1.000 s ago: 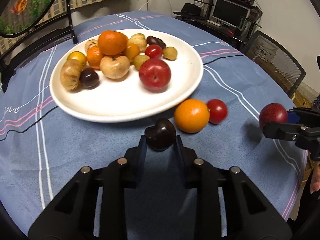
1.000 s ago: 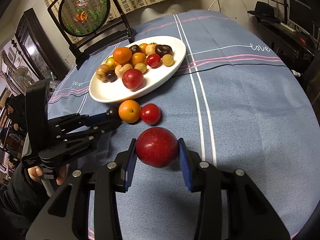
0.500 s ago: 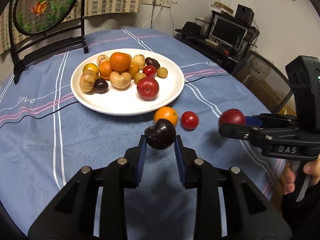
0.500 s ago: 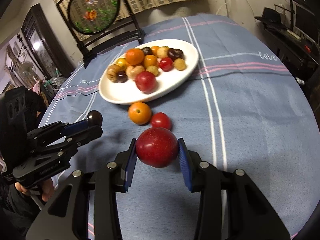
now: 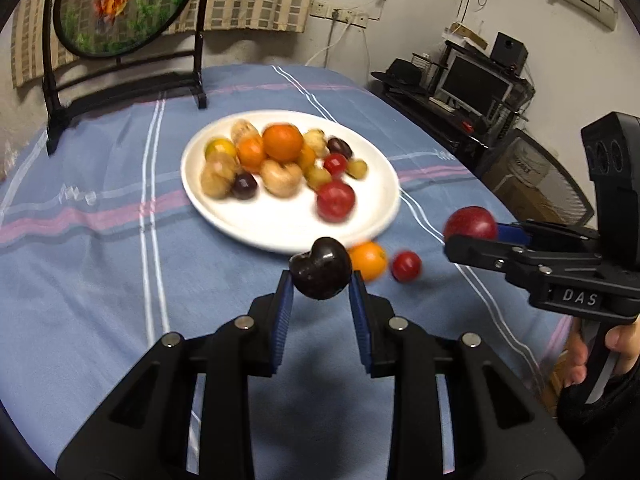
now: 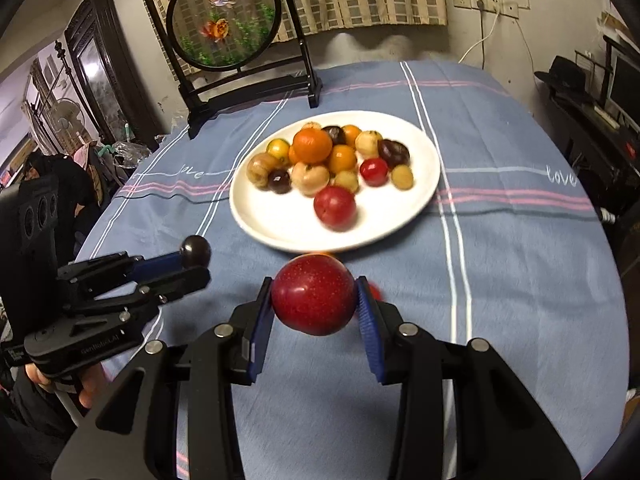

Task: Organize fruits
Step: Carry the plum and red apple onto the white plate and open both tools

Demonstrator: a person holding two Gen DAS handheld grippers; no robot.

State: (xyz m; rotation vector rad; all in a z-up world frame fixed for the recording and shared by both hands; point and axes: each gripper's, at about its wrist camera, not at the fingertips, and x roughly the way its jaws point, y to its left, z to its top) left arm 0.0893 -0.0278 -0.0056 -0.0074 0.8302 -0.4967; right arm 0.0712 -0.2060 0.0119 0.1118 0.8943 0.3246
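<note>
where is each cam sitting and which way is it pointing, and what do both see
Left wrist: sits on the left gripper, looking forward and down along its fingers at the dark fruit they clamp; the right gripper and a hand show at right.
Right wrist: sits on the right gripper, looking forward and down at its clamped red fruit; the left gripper shows at left.
Shared: the white plate of fruit, striped tablecloth, round fish screen.
</note>
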